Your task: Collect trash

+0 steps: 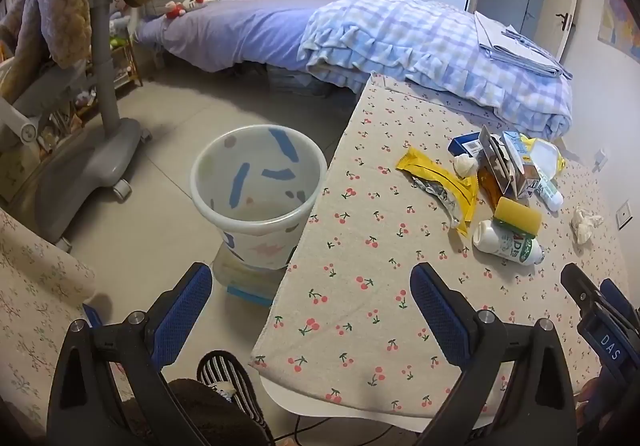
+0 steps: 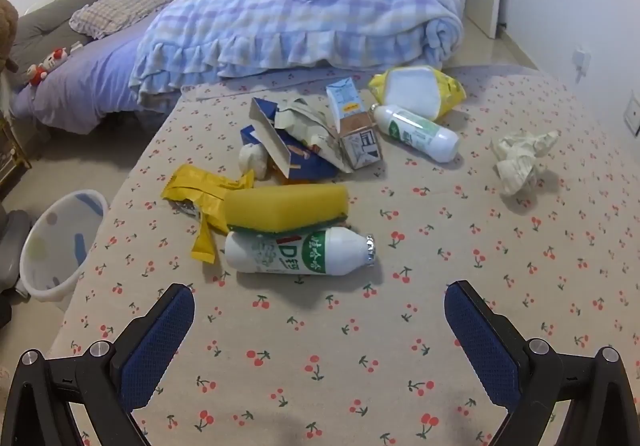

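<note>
Tools L (image 1: pixel 312 298) & R (image 2: pixel 320 320) tilted down over table (image 2: pixel 400 366), jaws wide.

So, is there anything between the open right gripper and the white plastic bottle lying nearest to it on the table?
Nothing visible. Only bare cherry-print tablecloth lies between the right gripper and the white plastic bottle. The yellow sponge rests against the bottle's far side, not in the path.
</note>
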The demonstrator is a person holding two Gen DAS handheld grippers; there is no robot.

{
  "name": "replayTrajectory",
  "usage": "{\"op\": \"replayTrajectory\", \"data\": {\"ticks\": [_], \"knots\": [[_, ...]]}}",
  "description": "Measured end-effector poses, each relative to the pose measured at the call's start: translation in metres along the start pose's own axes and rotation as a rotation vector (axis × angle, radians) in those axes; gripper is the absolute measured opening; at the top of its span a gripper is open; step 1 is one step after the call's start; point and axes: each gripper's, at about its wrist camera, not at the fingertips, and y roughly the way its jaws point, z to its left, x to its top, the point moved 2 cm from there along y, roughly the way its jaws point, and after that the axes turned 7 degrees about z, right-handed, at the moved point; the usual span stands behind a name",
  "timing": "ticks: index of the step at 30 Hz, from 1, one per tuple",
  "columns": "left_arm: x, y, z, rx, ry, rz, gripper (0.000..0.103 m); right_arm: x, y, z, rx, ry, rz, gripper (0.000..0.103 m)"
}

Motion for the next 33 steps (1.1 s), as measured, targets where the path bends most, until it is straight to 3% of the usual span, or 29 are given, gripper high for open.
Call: {"op": "replayTrajectory", "data": {"ticks": [33], "knots": [[-0.002,0.005,0.004,-0.011,-0.012,0.013,0.101,-0.013,0.000,0.038,-0.048,-0.029,0.014,0.103]]}}
